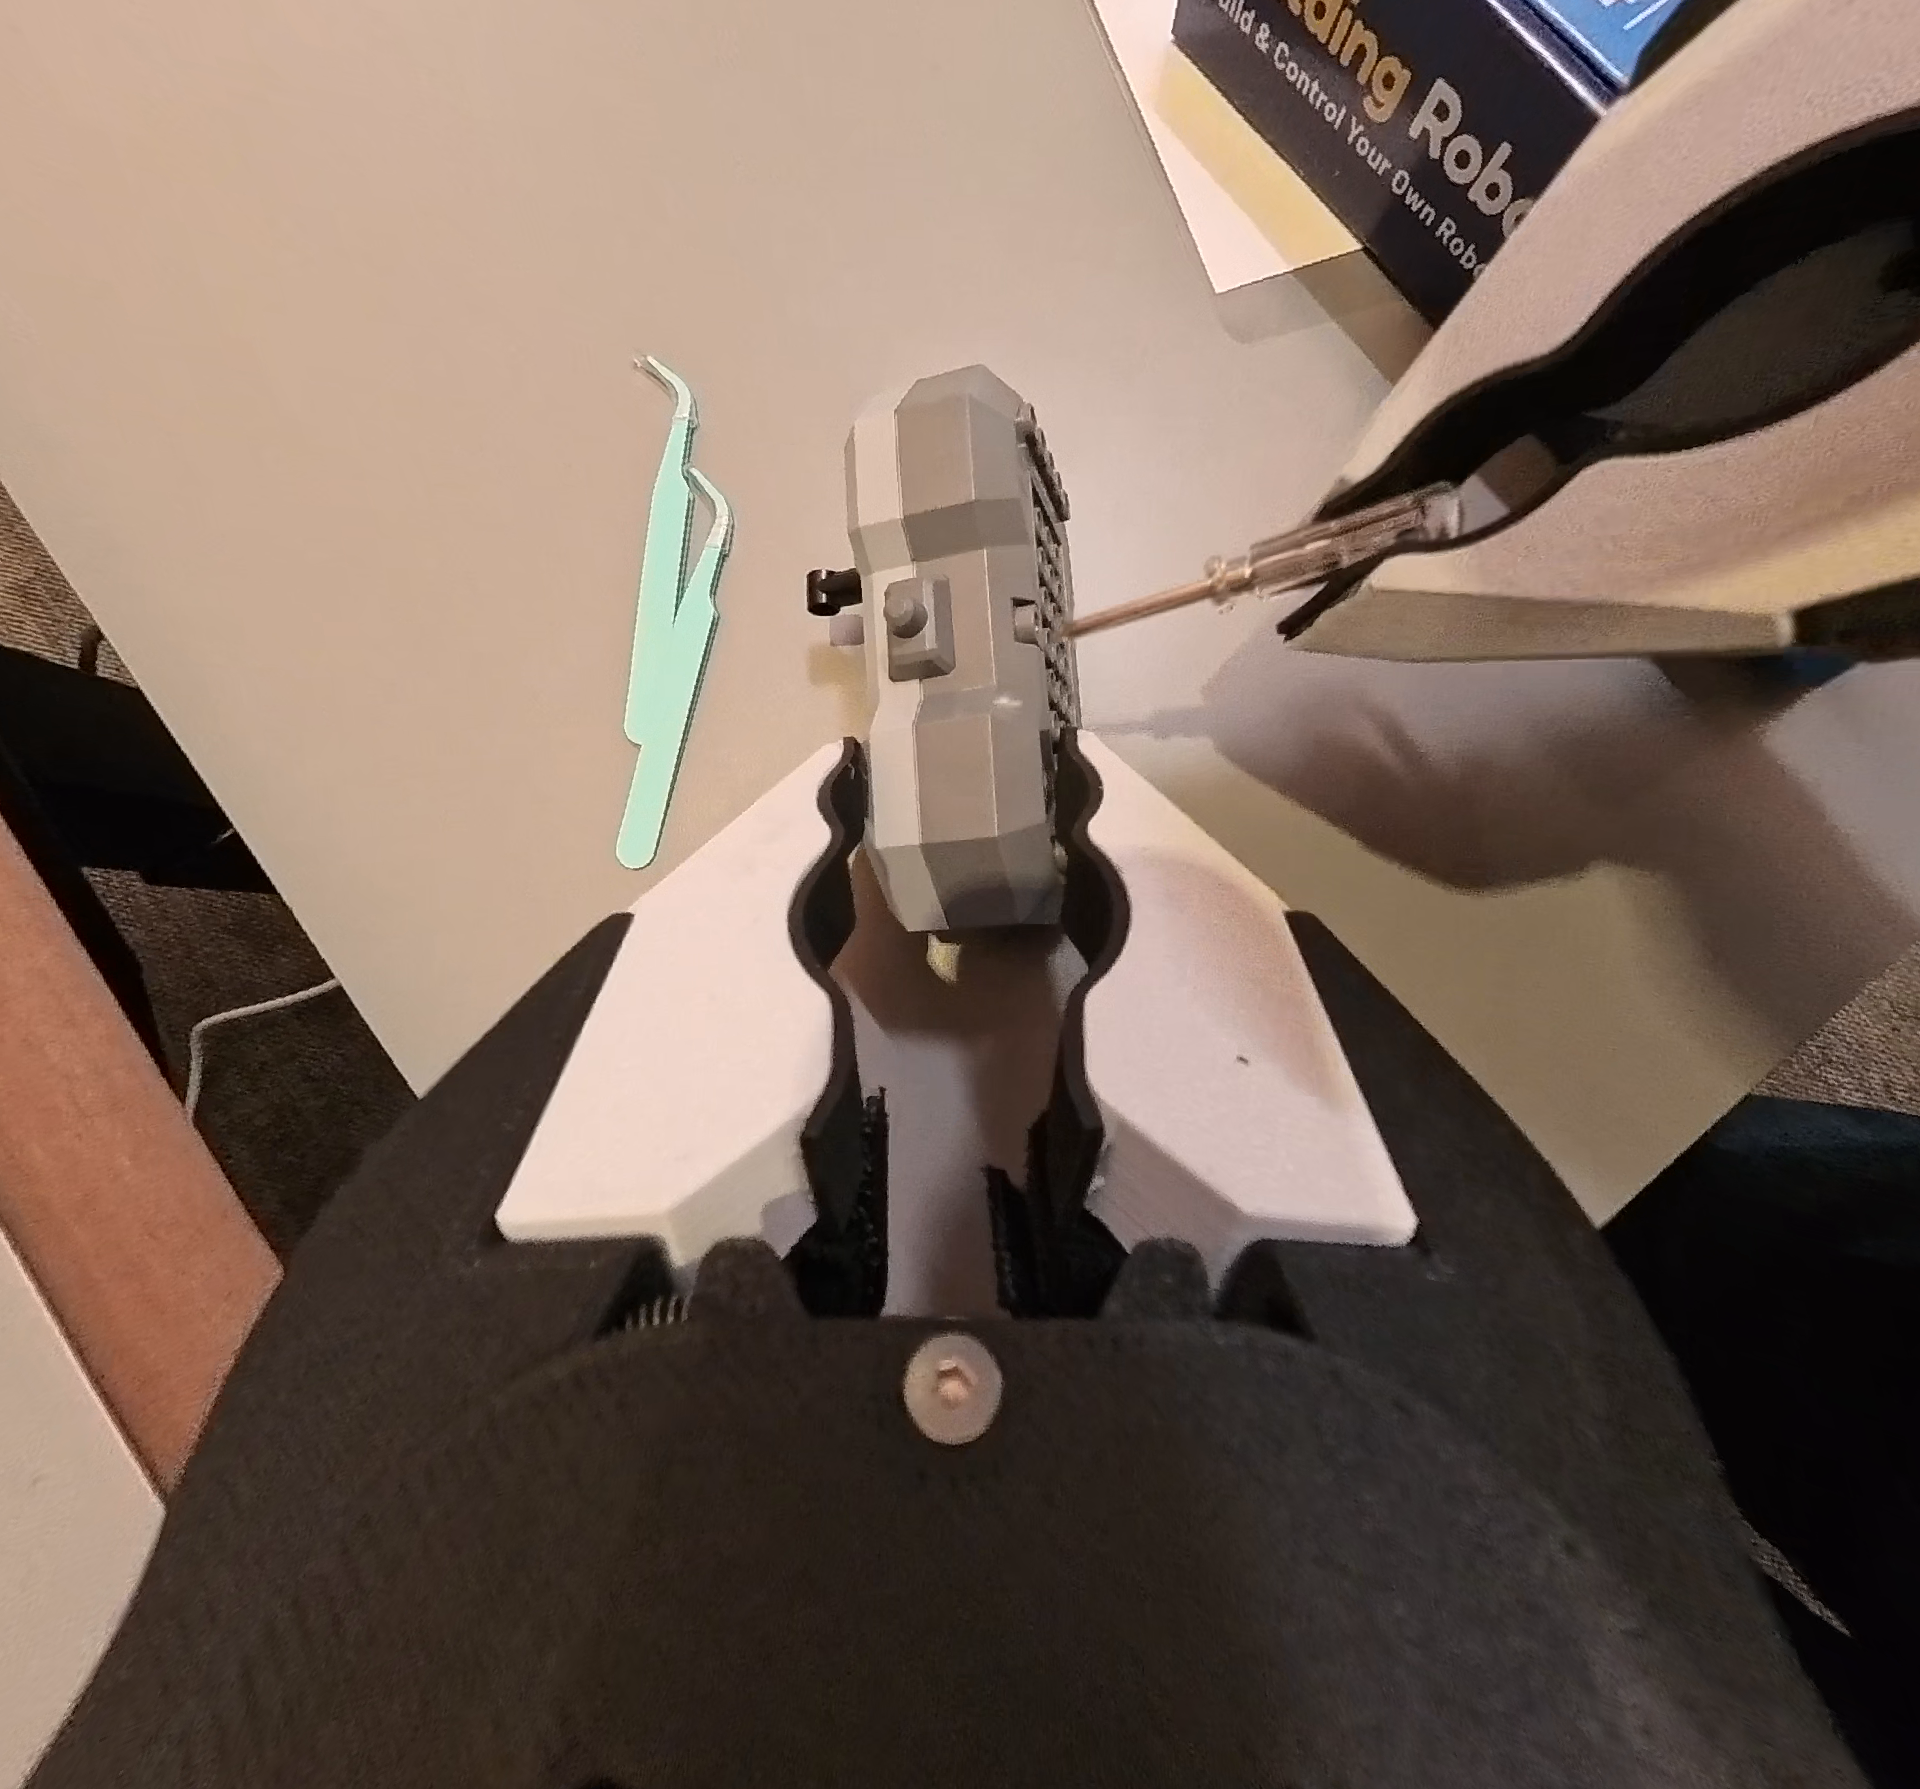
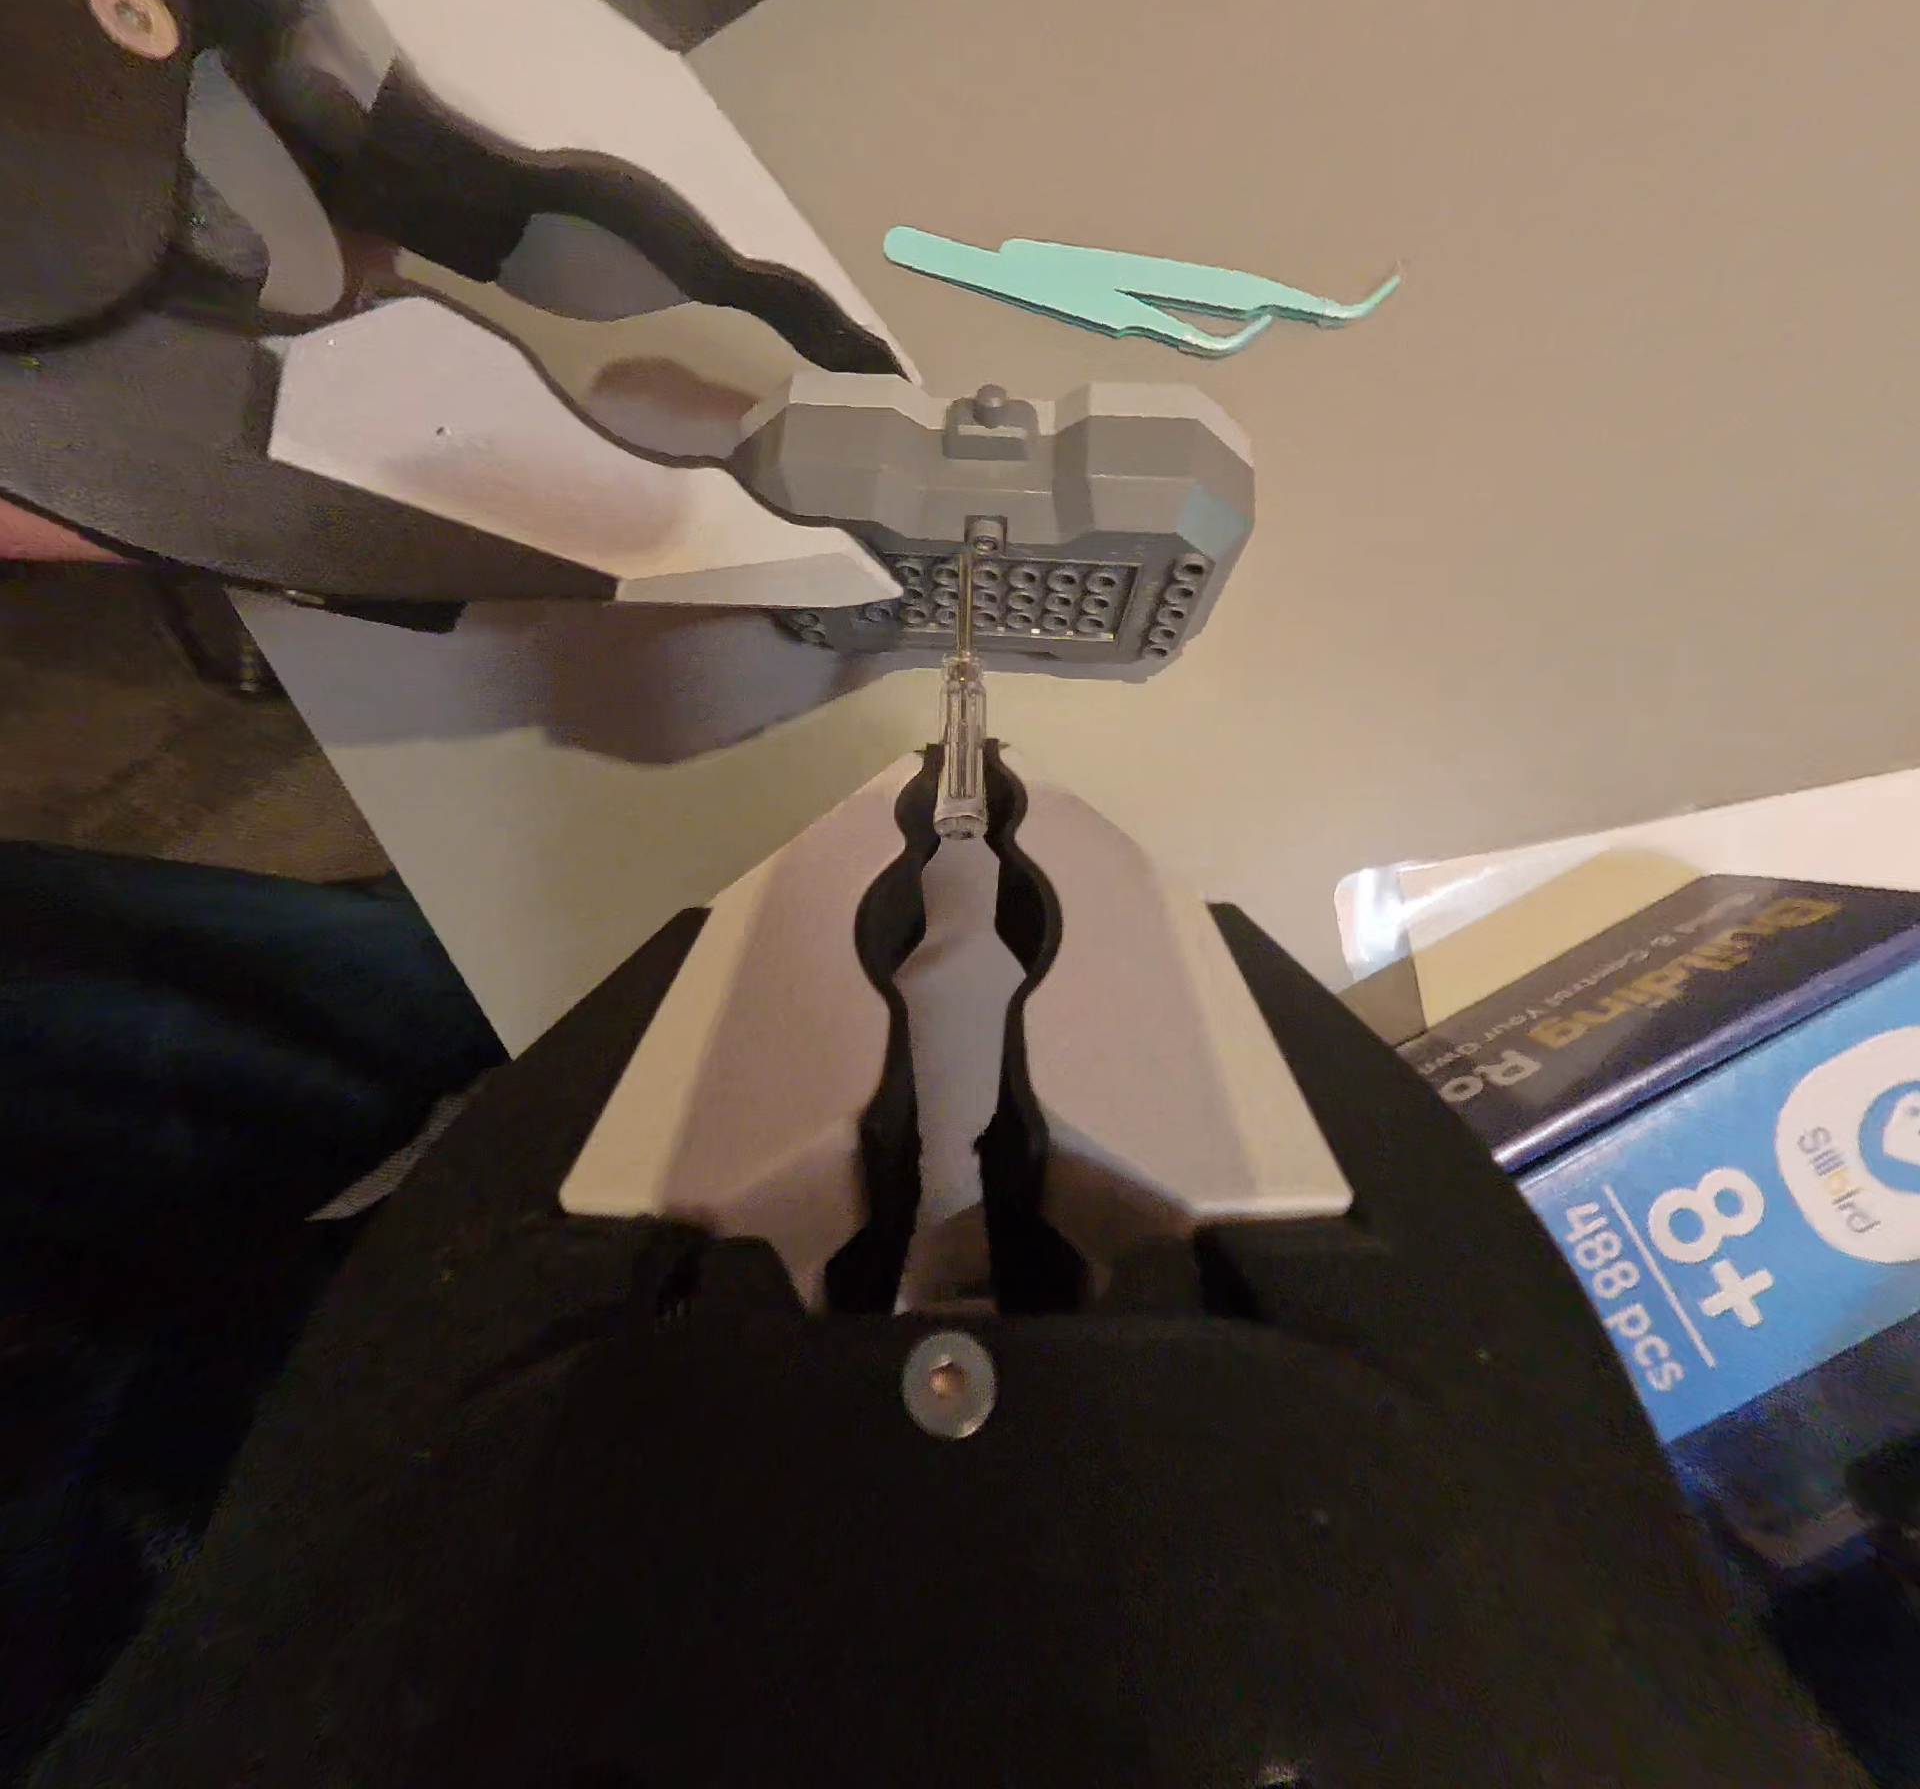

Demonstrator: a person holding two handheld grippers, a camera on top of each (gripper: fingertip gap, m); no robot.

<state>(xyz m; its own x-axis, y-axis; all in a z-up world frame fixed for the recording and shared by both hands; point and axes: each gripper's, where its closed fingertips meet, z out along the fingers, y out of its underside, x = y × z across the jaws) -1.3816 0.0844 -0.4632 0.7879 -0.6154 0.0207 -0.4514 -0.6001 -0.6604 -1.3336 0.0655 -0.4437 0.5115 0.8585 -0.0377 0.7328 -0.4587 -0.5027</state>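
Grey brick-built block (image 1: 961, 659), chosen as reference, is clamped at its lower end between the fingers of the left claw (image 1: 961, 773) and held clear above the pale table (image 1: 364, 181). Its studded dark-grey face (image 2: 1023, 596) is turned toward the right claw (image 2: 961, 763). Right claw is closed on the clear handle of a small screwdriver (image 2: 954, 752); the metal shaft crosses the studded face and its tip meets a small round fitting (image 2: 982, 532) at the edge of that face. A square stud piece (image 1: 916, 633) projects from the block's narrow grey side, and a small black part (image 1: 829, 591) sticks out on the side away from the screwdriver.

Mint-green curved tweezers (image 1: 675, 617) lie flat on the table beyond the block, on the side opposite the screwdriver, apart from it. A dark blue printed box (image 1: 1455, 56) sits behind the right claw, away from the block, on a white sheet (image 1: 1195, 160). Nothing lies between the screwdriver tip and the block. Carpeted floor (image 1: 260, 960) shows past the table edge.
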